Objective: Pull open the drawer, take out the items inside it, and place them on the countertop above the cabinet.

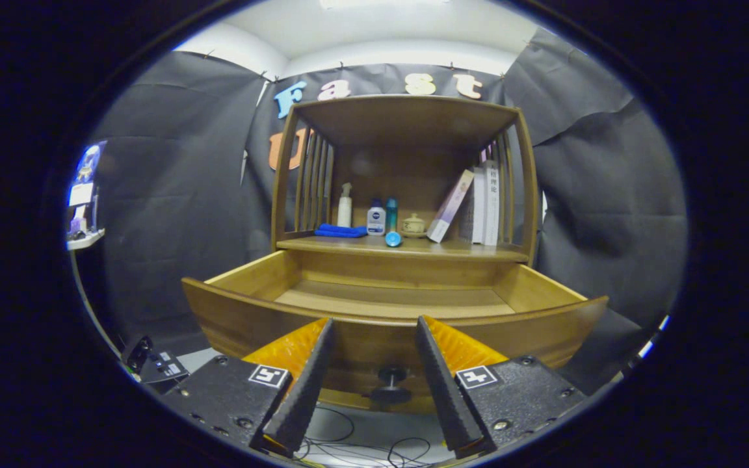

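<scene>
Drawer (387,296) pulled open, mid-frame; visible floor bare. Claw (374,354) apart, empty, knob (391,383) between fingers (not touching). Items on desk (407,246). Check hidden front corners before withdrawing.

One drawer (394,305); one blue cloth (341,231); three bottles (376,220); one lidded jar (413,225); three books (478,205)
</scene>
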`<state>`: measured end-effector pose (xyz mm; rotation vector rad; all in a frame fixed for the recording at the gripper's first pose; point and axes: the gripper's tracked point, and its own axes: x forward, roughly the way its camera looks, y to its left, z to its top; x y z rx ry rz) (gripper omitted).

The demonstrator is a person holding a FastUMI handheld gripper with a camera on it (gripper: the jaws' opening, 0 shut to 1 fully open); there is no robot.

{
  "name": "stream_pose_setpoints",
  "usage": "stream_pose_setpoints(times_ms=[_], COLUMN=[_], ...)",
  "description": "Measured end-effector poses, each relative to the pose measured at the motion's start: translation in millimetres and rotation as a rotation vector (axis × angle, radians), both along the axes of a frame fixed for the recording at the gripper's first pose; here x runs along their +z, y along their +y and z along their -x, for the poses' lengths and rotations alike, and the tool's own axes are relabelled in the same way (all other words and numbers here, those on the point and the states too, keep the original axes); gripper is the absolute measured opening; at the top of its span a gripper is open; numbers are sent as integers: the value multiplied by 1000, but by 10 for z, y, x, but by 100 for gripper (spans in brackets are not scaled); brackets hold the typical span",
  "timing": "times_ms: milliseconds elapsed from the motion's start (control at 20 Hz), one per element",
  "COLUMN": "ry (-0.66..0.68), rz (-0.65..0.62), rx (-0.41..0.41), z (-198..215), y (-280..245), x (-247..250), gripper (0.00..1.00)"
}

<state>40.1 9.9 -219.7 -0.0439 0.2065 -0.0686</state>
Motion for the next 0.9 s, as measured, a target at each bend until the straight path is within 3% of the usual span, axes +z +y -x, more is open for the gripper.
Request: stream_pose_setpoints(times_ms=[350, 900], ry=[83, 46], rz=[-52, -34], rx=[-54, -123], z=[-29, -176], y=[-112, -140], x=[-440, -545], gripper=[80, 86])
